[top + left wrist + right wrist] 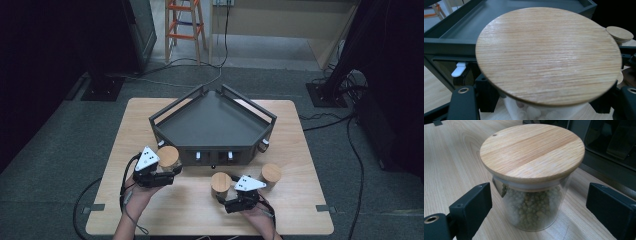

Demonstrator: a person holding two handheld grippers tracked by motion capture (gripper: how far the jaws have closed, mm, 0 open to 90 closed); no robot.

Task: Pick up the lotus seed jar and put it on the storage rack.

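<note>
A glass jar with white contents and a round wooden lid [549, 55] sits between my left gripper's [544, 107] black jaws, which are shut on its body. In the high view this jar [168, 156] is at the front left corner of the dark grey tray [210, 125], with the left gripper [169, 170] around it. My right gripper [539, 205] is open, its jaws standing apart on either side of a lidded jar of green beans [532, 182] on the table. From above, that jar [220, 182] is just left of the right gripper [226, 192].
A third wooden-lidded jar [271, 173] stands on the table right of the right gripper. The tray's front wall carries small white latches [198, 156]. A light wooden table [150, 210] holds everything. An orange-and-wood stool [184, 25] and floor cables lie beyond.
</note>
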